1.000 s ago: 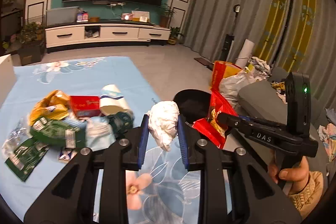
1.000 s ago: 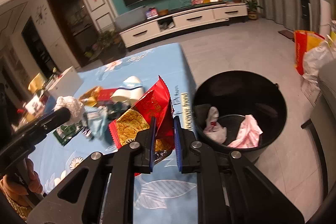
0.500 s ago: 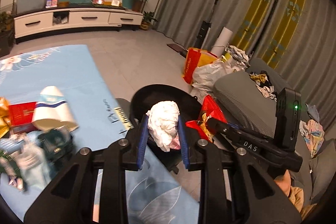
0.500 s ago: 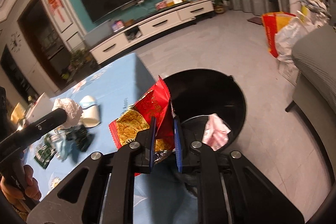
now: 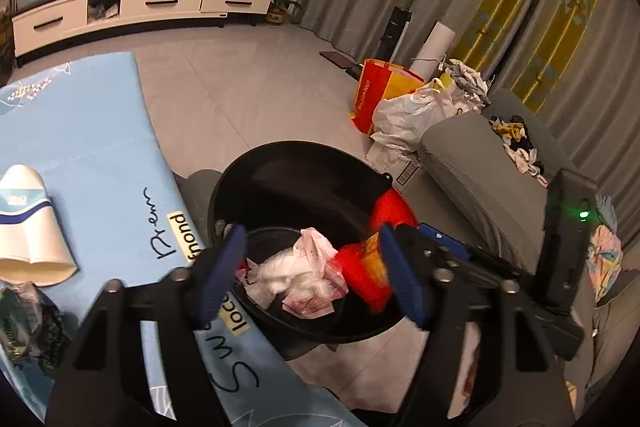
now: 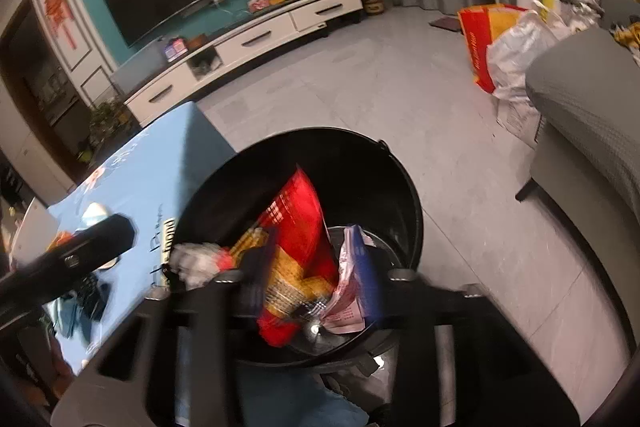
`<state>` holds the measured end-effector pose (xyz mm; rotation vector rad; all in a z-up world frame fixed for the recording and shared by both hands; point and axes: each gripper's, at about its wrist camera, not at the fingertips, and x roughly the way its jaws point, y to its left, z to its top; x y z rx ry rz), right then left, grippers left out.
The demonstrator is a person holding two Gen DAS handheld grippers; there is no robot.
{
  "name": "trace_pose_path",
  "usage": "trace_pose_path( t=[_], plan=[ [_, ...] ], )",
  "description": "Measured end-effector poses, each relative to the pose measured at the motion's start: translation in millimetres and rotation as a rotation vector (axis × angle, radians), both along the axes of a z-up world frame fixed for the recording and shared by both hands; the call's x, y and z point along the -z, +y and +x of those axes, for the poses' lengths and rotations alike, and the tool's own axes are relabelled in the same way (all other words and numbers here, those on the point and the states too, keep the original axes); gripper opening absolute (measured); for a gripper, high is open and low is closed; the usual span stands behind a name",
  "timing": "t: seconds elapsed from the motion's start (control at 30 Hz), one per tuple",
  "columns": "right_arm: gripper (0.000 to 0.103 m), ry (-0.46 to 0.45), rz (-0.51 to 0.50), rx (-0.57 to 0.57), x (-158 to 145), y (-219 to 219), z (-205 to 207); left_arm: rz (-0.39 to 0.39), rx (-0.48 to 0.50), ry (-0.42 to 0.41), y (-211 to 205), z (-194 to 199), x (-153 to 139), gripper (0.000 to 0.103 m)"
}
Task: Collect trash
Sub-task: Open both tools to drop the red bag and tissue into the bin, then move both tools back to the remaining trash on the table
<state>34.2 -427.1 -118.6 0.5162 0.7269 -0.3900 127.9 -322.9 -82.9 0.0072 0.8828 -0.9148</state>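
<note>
A black trash bin (image 5: 296,171) stands on the floor at the edge of the blue table (image 5: 96,147); it also shows in the right wrist view (image 6: 400,187). My left gripper (image 5: 312,275) is open and empty above the bin. A white crumpled tissue (image 5: 280,273) lies inside with pink paper (image 5: 320,255). My right gripper (image 6: 316,267) is open over the bin. A red and yellow snack bag (image 6: 300,247) sits loose between its fingers, blurred, tipping into the bin; it also shows in the left wrist view (image 5: 368,267).
A white paper cup (image 5: 28,231) and dark wrappers (image 5: 28,323) lie on the table at the left. A grey sofa (image 5: 480,187) stands right of the bin. A red bag (image 5: 372,91) and a white plastic bag (image 5: 412,115) sit on the floor beyond.
Both grippers moved from the table to over the bin and opened. The tissue dropped from the left gripper into the bin. The snack bag came loose from the right gripper.
</note>
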Motion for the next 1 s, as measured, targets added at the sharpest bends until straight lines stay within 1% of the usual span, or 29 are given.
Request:
trace_pose_path(
  t=[0.03,0.1,0.13,0.2,0.27,0.4,0.5,0.57,0.6,0.7,0.77,0.9,1.0],
  plan=[
    [0.059,0.002,0.001,0.009,1.4,-0.6,-0.3,-0.001,0.000,-0.002,3.5,-1.2,0.5,0.078],
    [0.059,0.000,0.004,0.009,2.0,0.2,-2.9,0.001,-0.003,-0.008,8.8,-2.3,0.3,0.088],
    [0.060,-0.002,0.007,0.008,2.3,-1.0,-3.7,-0.003,-0.005,-0.004,11.8,-2.4,-0.6,0.090],
    [0.062,0.000,0.016,0.008,1.6,1.2,-8.3,-0.027,-0.012,0.016,22.9,-2.7,-4.1,0.097],
    [0.064,0.001,0.026,0.005,-0.8,3.5,-12.5,-0.058,-0.017,0.025,37.1,-5.6,-11.7,0.100],
    [0.075,0.004,0.053,-0.010,-7.2,10.9,-20.0,-0.094,-0.049,-0.010,78.7,-20.5,-32.5,0.100],
    [0.078,0.010,0.078,-0.040,-11.3,23.8,-22.8,-0.050,-0.109,-0.068,111.1,-36.3,-41.5,0.100],
    [0.080,0.014,0.093,-0.067,-13.6,35.6,-22.6,-0.022,-0.142,-0.083,132.9,-45.3,-42.4,0.100],
    [0.083,0.017,0.102,-0.085,-14.8,42.0,-21.6,-0.005,-0.160,-0.083,146.3,-49.4,-43.0,0.100],
    [0.083,0.021,0.125,-0.153,-20.2,65.7,-17.7,0.053,-0.233,-0.078,184.4,-59.2,-38.2,0.100],
    [0.083,0.026,0.121,-0.205,-25.4,83.3,-16.0,0.077,-0.294,-0.064,211.2,-61.8,-34.0,0.100],
    [0.083,0.038,0.099,-0.314,-35.6,124.2,-9.9,0.061,-0.406,-0.008,269.1,-66.0,-27.6,0.100],
    [0.083,0.049,0.078,-0.386,-41.7,152.3,-5.0,0.059,-0.479,0.013,301.0,-69.4,-22.3,0.100]
  ],
)
